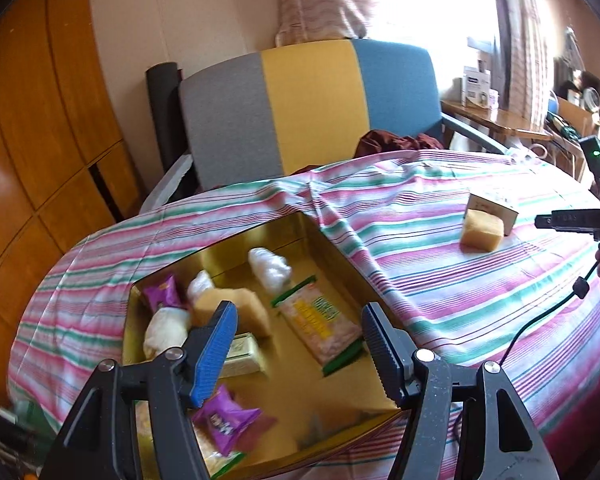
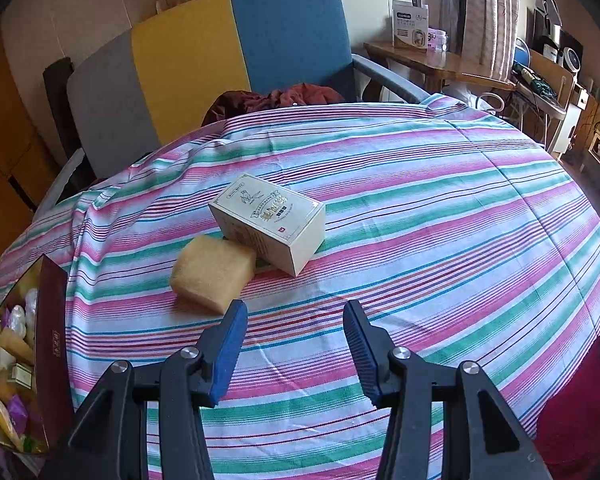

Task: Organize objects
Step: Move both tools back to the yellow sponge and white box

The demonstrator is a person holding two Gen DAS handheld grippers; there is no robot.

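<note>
A gold-lined box (image 1: 332,256) sits on the striped tablecloth and holds several snack packets, among them a purple packet (image 1: 224,420), a pink wafer pack (image 1: 320,322) and a small cream box (image 1: 242,354). My left gripper (image 1: 300,354) hovers open above the box with nothing between its fingers. Further right on the cloth lie a yellow sponge-like block (image 2: 212,276) and a cream carton (image 2: 270,222), touching each other. My right gripper (image 2: 294,354) stands open just short of the block, empty. The same block (image 1: 482,232) and carton (image 1: 494,206) appear in the left wrist view.
A chair (image 1: 312,108) with grey, yellow and blue back panels stands behind the table with a dark red cloth (image 2: 272,100) on its seat. A wooden side table (image 2: 432,60) with boxes is at the back right. A red sleeve (image 2: 580,408) is at the lower right.
</note>
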